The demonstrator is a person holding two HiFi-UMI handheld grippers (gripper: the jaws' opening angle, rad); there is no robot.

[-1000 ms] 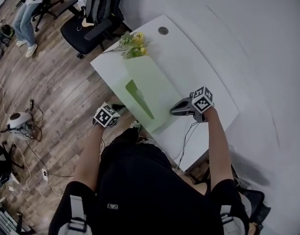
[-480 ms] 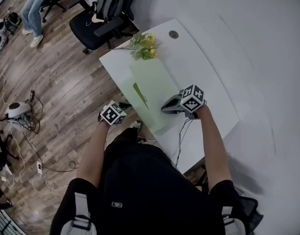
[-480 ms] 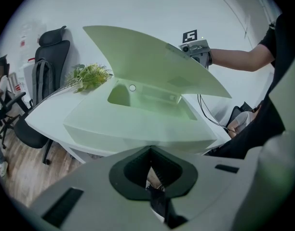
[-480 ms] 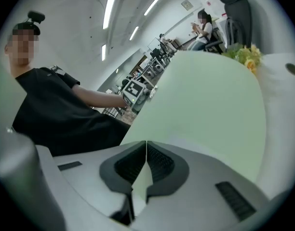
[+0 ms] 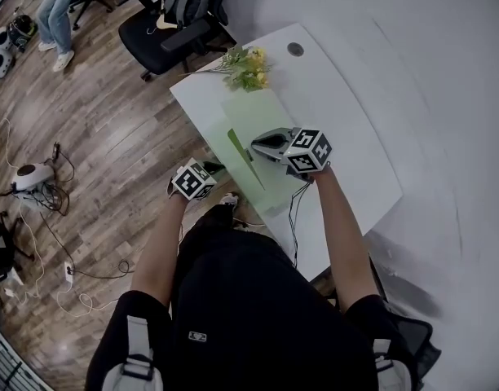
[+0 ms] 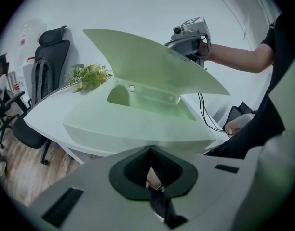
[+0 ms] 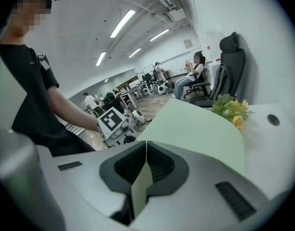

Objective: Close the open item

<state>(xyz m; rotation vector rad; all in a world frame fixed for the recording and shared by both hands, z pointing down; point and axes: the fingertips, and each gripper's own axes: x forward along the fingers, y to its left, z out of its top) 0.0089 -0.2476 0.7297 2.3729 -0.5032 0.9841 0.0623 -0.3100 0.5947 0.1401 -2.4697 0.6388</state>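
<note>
A pale green box (image 5: pixel 275 195) lies on the white table (image 5: pixel 339 112) with its lid (image 5: pixel 251 119) raised and slanting over the base. In the left gripper view the lid (image 6: pixel 152 61) hangs above the open hollow of the box (image 6: pixel 138 129). My right gripper (image 5: pixel 258 143) is shut on the lid's edge, and the thin green sheet (image 7: pixel 195 129) runs between the jaws of the right gripper (image 7: pixel 143 170). My left gripper (image 5: pixel 212 169) is shut on nothing and hovers off the table's near edge, pointing at the box; its jaws (image 6: pixel 150 170) meet.
A bunch of yellow flowers with green leaves (image 5: pixel 248 65) lies on the table beyond the box. A round cable hole (image 5: pixel 295 49) sits in the far corner. A black office chair (image 5: pixel 172 31) stands past the table. Cables (image 5: pixel 294 218) hang at the near edge.
My right gripper has moved left and away from me with the lid, swinging it up over the base. The left gripper has barely shifted.
</note>
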